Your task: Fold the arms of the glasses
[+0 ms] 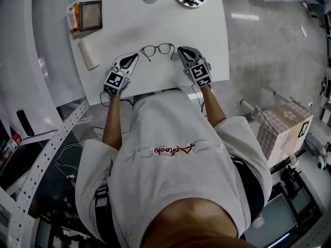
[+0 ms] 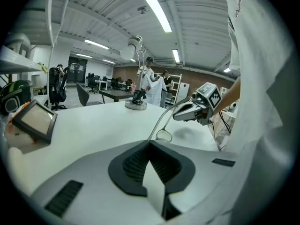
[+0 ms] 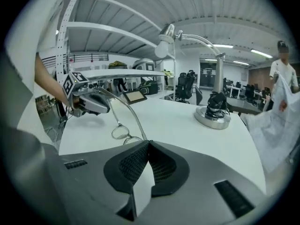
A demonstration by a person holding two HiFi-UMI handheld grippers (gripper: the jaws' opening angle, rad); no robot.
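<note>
Glasses (image 1: 158,49) are flanked on the tabletop (image 1: 207,35) by the closed left gripper (image 1: 136,56) and closed right gripper (image 1: 180,49); red shirt lettering (image 1: 166,150) cannot be read.

The table (image 1: 155,19) is plain white. The glasses (image 1: 158,49) have a thin dark frame. The left gripper (image 1: 134,57) and right gripper (image 1: 180,50) are silver-grey with black ribbed pads (image 2: 133,165), and each carries black-and-white square markers. The person's shirt (image 1: 176,128) is off-white with red script lettering. The box (image 1: 284,125) is brown-and-white checked. The floor (image 1: 258,45) is grey.
</note>
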